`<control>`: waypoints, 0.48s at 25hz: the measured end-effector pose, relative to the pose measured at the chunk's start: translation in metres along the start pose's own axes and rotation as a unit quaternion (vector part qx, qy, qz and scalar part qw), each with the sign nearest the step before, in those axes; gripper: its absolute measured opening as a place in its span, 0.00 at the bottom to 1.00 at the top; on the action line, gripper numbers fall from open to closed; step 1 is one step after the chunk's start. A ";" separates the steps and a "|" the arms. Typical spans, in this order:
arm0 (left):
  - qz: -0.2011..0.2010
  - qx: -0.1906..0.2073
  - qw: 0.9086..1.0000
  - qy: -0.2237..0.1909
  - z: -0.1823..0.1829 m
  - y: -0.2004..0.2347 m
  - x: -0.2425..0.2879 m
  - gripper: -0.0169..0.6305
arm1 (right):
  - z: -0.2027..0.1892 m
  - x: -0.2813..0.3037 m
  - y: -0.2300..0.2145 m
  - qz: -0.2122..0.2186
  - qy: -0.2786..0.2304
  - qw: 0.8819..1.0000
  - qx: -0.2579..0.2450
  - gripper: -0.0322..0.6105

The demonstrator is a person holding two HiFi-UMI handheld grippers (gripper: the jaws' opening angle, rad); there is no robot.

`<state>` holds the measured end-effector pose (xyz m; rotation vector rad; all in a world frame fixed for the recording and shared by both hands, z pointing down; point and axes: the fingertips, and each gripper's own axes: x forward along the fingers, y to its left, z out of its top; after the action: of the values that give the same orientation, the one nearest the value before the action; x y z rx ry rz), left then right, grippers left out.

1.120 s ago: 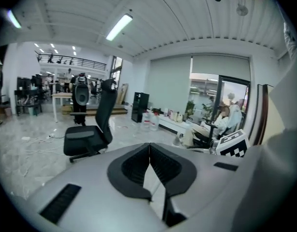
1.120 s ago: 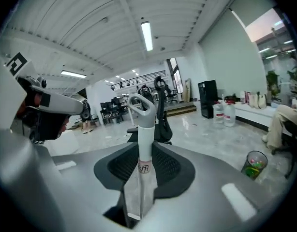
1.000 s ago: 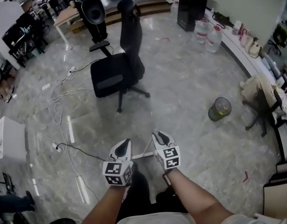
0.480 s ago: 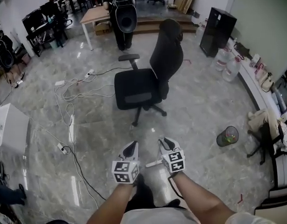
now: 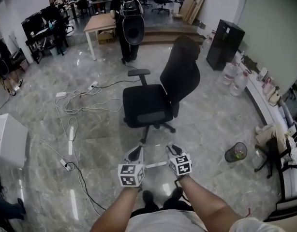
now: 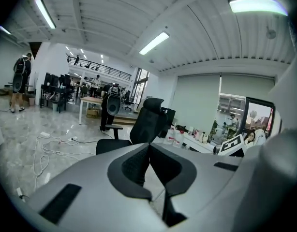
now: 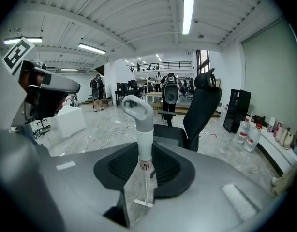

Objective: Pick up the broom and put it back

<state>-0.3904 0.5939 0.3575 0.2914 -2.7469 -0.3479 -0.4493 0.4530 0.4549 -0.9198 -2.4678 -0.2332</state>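
In the right gripper view the broom's handle, a white tube with a grey loop at its end, stands between the jaws of my right gripper, which is shut on it. The head view shows this handle as a short white bar reaching from the right gripper toward the left gripper. Both grippers are held side by side low in the middle. In the left gripper view my left gripper has its pads meeting with nothing between them. The broom's head is hidden.
A black office chair stands on the marble floor just ahead. White cables trail at the left near a white box. A mesh bin, water bottles and a black cabinet line the right side.
Both grippers have travelled forward across the floor, still side by side, with the handle in the right one. The chair now lies nearer and more to the right of the view.
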 end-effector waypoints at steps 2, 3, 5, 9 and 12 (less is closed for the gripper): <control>0.011 -0.010 1.000 -0.001 0.005 0.015 0.004 0.04 | 0.002 0.022 -0.003 -0.001 0.010 1.000 0.002 0.18; 0.014 -0.012 1.000 0.000 0.005 0.022 0.005 0.04 | 0.001 0.033 -0.003 -0.001 0.018 1.000 0.004 0.18; 0.018 -0.006 1.000 0.005 0.007 0.033 0.005 0.04 | -0.002 0.057 -0.002 0.003 0.036 0.999 0.006 0.18; 0.026 -0.005 0.999 0.018 0.009 0.052 0.010 0.04 | 0.001 0.097 0.002 0.012 0.058 0.998 0.008 0.18; 0.036 -0.012 0.999 0.023 0.008 0.064 0.019 0.04 | 0.014 0.126 0.004 0.024 0.058 0.998 0.008 0.18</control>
<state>-0.4211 0.6513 0.3735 0.1909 -2.6985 -0.3493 -0.5342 0.5319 0.5065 -0.9299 -2.3349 -0.2430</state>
